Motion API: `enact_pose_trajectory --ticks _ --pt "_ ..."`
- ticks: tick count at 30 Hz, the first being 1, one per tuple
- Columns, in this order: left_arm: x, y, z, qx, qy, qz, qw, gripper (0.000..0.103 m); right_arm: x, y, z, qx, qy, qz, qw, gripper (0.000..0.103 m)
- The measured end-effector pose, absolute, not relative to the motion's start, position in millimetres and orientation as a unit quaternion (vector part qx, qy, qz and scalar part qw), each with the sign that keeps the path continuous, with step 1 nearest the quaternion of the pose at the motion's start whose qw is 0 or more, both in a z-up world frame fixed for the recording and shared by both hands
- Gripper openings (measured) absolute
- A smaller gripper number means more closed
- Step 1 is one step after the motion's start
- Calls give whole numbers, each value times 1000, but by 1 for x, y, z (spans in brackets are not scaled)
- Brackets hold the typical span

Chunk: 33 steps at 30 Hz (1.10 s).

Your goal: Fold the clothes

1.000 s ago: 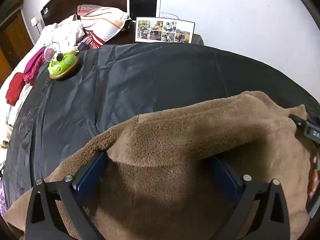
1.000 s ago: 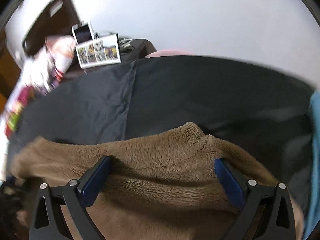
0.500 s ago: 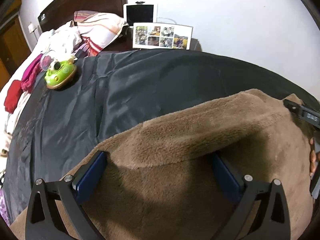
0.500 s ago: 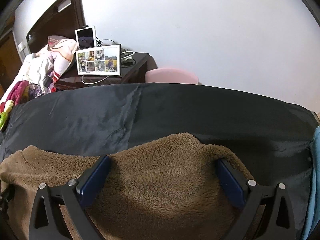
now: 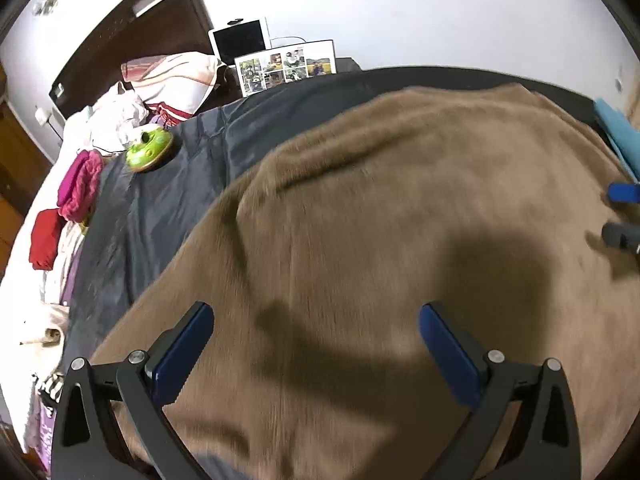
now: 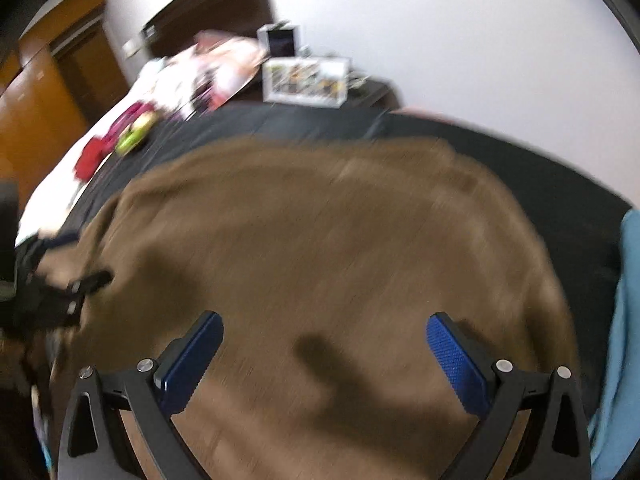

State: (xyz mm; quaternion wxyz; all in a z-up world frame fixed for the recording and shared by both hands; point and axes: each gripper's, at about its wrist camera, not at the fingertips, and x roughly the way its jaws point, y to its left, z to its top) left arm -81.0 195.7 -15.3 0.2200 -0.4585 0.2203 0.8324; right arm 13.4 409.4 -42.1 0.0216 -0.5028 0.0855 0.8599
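A brown fleece garment (image 5: 392, 216) lies spread flat on the dark sheet (image 5: 168, 200) of a bed. My left gripper (image 5: 316, 324) hovers above its near part, open, with nothing between the blue pads. The right gripper (image 6: 324, 332) also stands open above the same brown fleece garment (image 6: 320, 232), its pads empty. In the left wrist view the right gripper's blue fingertip (image 5: 624, 193) shows at the far right edge. In the right wrist view the left gripper shows as a black blur (image 6: 60, 292) at the left. Both views are motion-blurred.
A green toy (image 5: 150, 148), pink and red clothes (image 5: 76, 188) and pillows (image 5: 172, 84) sit along the bed's left side. A photo frame (image 5: 286, 65) and a tablet (image 5: 240, 42) stand on the nightstand behind. Light blue cloth (image 6: 628, 304) lies at the right edge.
Both grippers have let go of the fleece fold they held and lifted back. The garment now lies flat, spread further across the sheet.
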Motion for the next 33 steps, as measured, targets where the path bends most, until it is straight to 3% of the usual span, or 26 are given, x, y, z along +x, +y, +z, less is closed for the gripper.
enact_pose_trajectory --ticks 8,16,24,33 --pt "10 145 3 -437 212 838 249 103 59 344 -79 -515 -6 857 2 103" --pt "106 78 11 -435 171 842 270 103 63 343 -83 -478 -3 878 14 103" --pt "171 24 9 -447 83 840 296 103 67 344 -83 -469 -4 883 14 103" --pt "232 20 -5 -394 132 846 334 103 67 344 -82 -467 -4 884 14 103"
